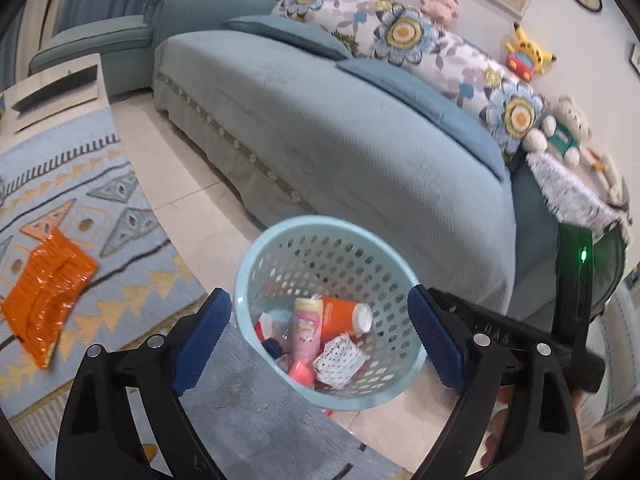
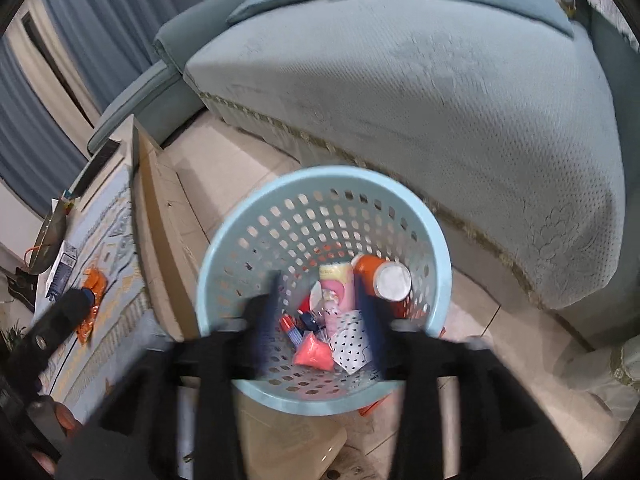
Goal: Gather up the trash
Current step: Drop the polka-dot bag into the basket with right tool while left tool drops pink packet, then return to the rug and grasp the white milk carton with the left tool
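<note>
Blue basket [image 1: 280, 248] of trash sits between open left claw [image 1: 320, 340] fingers.

Both grippers [image 1: 320, 340] [image 2: 320, 320] agape, empty

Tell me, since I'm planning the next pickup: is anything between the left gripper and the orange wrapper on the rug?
Nothing visible. The orange wrapper lies flat on the patterned rug, left of the open left gripper, with only bare rug between them.
</note>
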Demonstrator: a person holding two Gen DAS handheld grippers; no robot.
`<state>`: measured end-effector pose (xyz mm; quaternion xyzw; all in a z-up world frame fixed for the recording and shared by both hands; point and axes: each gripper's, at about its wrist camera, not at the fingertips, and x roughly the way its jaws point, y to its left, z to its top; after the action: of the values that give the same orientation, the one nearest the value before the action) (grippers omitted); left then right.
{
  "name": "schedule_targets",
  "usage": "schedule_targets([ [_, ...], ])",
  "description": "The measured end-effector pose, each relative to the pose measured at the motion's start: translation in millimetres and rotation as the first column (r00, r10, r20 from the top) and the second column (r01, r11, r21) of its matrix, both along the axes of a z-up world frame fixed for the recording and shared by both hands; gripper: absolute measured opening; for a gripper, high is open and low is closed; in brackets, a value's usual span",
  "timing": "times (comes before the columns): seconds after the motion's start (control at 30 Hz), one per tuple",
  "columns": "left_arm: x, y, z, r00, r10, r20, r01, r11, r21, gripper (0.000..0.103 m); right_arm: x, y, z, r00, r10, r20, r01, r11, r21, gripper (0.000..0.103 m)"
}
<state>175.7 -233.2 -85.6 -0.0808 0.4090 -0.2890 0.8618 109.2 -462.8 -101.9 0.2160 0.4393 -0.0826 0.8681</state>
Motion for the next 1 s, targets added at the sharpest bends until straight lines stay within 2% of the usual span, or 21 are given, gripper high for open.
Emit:
schedule_targets([
  [0.03,-0.4,4.1,5.9,1.0,0.005,0.009,-0.005,1.0,-0.014,0.088,-1.7,3.5,5.1,1.0,0.003,0.018,-0.003,1.0,-0.01,0.066],
  [0.2,-5.1,32.8,44.0,0.993,0.072,0.089,-0.068,0.996,-0.051,0.095,-4.5,39.6,39.7,0.992,0.071,0.103,-0.063,0.995,-0.073,0.069],
  [0.3,-9.5,62.7,70.1,0.969,0.189,0.159,-0.181,0.982,-0.059,0.095,-3.2,67.7,58.1,0.979,0.129,0.157,-0.113,0.988,-0.106,0.077],
  [0.37,-10.4,84.3,83.1,0.957,0.225,0.185,-0.214,0.974,-0.074,0.095,-0.3,91.9,67.2,0.965,0.188,0.185,-0.165,0.977,-0.132,0.077],
  [0.5,-11.2,136.0,96.3,0.926,0.266,0.269,-0.279,0.96,0.013,0.095,14.8,144.6,73.1,0.932,0.298,0.208,-0.267,0.95,-0.165,0.078],
  [0.67,8.3,204.8,97.8,0.897,0.316,0.308,-0.363,0.926,0.107,0.095,40.9,215.5,61.5,0.891,0.412,0.193,-0.376,0.905,-0.197,0.078],
  [0.77,32.7,248.9,90.3,0.884,0.32,0.34,-0.389,0.908,0.159,0.095,59.4,252.2,40.6,0.864,0.471,0.178,-0.426,0.872,-0.24,0.078],
  [0.83,63.7,277.9,79.4,0.877,0.333,0.346,-0.428,0.869,0.249,0.095,68.3,267.3,25.4,0.862,0.484,0.152,-0.435,0.859,-0.269,0.078],
  [0.93,104.6,314.1,59.9,0.897,0.347,0.273,-0.42,0.86,0.29,0.095,79.6,278.7,6.1,0.862,0.488,0.14,-0.451,0.862,-0.23,0.078],
  [1.0,133.1,334.4,42.0,0.91,0.357,0.211,-0.408,0.863,0.298,0.095,80.3,285.3,5.5,0.858,0.495,0.138,-0.452,0.855,-0.255,0.078],
])
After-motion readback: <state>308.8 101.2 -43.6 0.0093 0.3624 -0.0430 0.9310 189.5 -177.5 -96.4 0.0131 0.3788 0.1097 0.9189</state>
